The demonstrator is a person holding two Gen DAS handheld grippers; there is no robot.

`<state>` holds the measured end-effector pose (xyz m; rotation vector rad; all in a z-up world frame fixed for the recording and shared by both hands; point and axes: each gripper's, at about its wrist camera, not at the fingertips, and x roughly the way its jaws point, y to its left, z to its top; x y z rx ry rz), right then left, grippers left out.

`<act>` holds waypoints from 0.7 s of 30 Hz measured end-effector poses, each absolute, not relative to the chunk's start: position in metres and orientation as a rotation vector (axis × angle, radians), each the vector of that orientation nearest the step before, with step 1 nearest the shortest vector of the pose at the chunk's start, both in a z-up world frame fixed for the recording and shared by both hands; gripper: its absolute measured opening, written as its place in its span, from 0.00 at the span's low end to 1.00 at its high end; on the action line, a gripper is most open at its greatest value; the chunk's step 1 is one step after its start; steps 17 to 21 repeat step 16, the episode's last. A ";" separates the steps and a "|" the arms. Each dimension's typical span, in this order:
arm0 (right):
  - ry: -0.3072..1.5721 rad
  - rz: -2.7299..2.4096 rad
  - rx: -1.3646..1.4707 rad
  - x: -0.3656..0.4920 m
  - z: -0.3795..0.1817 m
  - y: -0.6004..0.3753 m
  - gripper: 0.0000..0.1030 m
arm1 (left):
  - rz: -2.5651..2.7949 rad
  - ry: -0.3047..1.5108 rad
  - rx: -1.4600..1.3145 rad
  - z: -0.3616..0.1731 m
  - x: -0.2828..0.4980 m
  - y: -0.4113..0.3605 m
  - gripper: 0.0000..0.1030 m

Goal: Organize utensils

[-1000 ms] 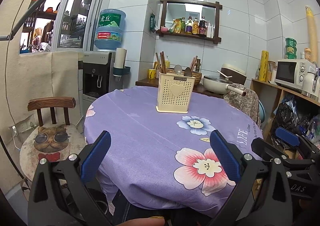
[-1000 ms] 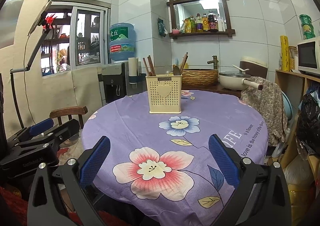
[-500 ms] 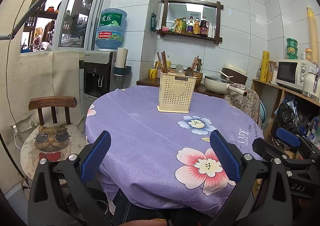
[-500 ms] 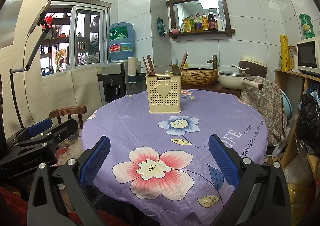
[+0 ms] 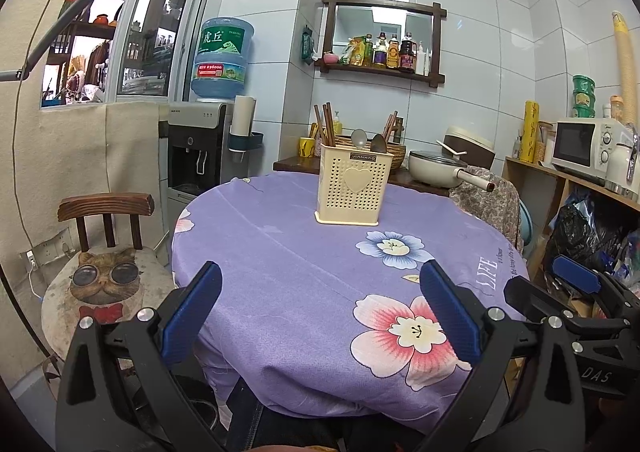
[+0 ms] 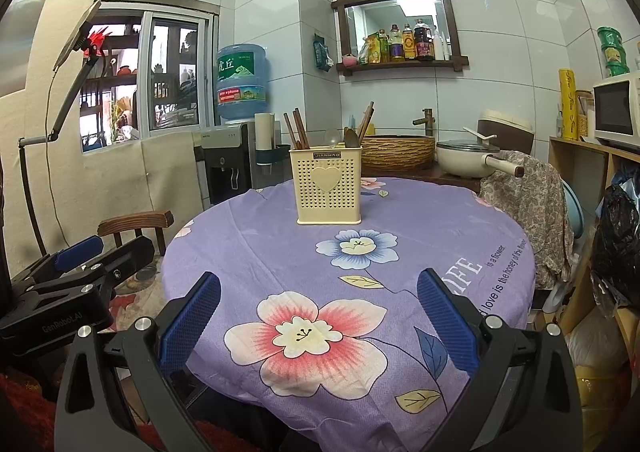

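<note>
We hold both tongs, left (image 5: 320, 312) and right (image 6: 318, 312), spread and empty at the worktop's (image 6: 420, 220) near edge; the utensil holder (image 6: 328, 190) stands mid-worktop, chopsticks (image 6: 296, 130) and spoons upright inside, presumably already sorted.

Purple tablecloth (image 6: 420, 220) printed with pink and blue flowers (white lettering at right). Cream utensil holder (image 6: 329, 185), perforated, heart motif. Brown chopsticks (image 6: 296, 130). Blue pads (image 6: 446, 318) on black gripper.
</note>
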<state>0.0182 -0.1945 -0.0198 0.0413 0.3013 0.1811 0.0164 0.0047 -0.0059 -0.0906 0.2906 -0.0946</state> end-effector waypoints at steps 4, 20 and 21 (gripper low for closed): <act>0.304 0.180 0.043 0.018 -0.021 -0.195 0.94 | -0.094 0.290 -0.093 -0.006 0.016 0.005 0.95; 0.311 0.173 0.047 0.018 -0.025 -0.193 0.94 | -0.097 0.295 -0.092 -0.007 0.016 0.006 0.95; 0.311 0.173 0.047 0.018 -0.025 -0.193 0.94 | -0.097 0.295 -0.092 -0.007 0.016 0.006 0.95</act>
